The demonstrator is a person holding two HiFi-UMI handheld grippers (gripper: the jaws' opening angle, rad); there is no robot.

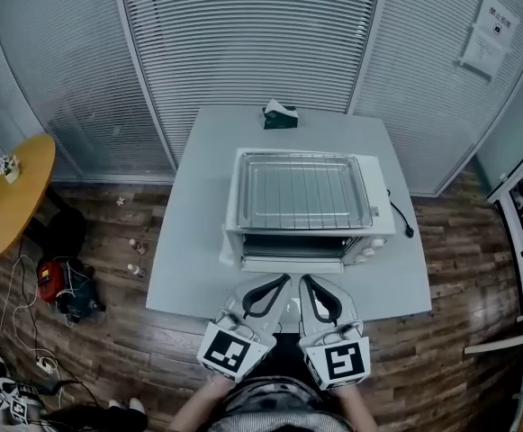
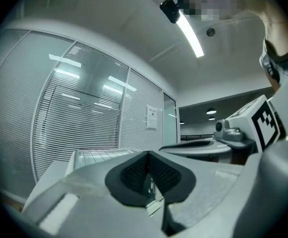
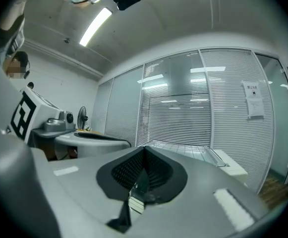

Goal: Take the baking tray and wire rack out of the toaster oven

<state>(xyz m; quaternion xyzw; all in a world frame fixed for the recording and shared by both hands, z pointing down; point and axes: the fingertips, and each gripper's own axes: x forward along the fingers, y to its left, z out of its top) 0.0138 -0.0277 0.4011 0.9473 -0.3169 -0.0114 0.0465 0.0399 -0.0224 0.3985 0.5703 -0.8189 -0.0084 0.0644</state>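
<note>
Count, task things: one toaster oven (image 1: 306, 241), one baking tray (image 1: 305, 227), one wire rack (image 1: 302, 187).
Count, tools: two claws, left claw (image 1: 285, 280) and right claw (image 1: 305, 280), each with one marker cube.
Count, furniture: one white desk (image 1: 198, 241) under the toaster oven; one round yellow table (image 1: 9, 192) well to the oven's left.
Tray and rack, place: both on the flat top of the toaster oven, outside its cavity; rack grid seen within the tray's shiny rim, exact seating not resolvable.
Tray and rack, long axis: parallel to the oven's front edge, running left to right in the head view; both lying flat.
Toaster oven, facing: dark front opening turned toward the two claws.
Left claw, pose: held level, just in front of the oven, tip aimed at its front and angled slightly toward the other claw.
Left claw (image 2: 147, 156), state: pads pressed together, nothing between them.
Right claw, pose: level, beside the left one, just in front of the oven, tip angled inward likewise.
Right claw (image 3: 144, 150), state: pads fully together, nothing gripped.
Claws, relation: tips near each other but apart, neither touching the oven.
Other items: small dark green object (image 1: 280, 115) behind the oven at the desk's far edge; black cord (image 1: 403, 219) at the oven's right side.
</note>
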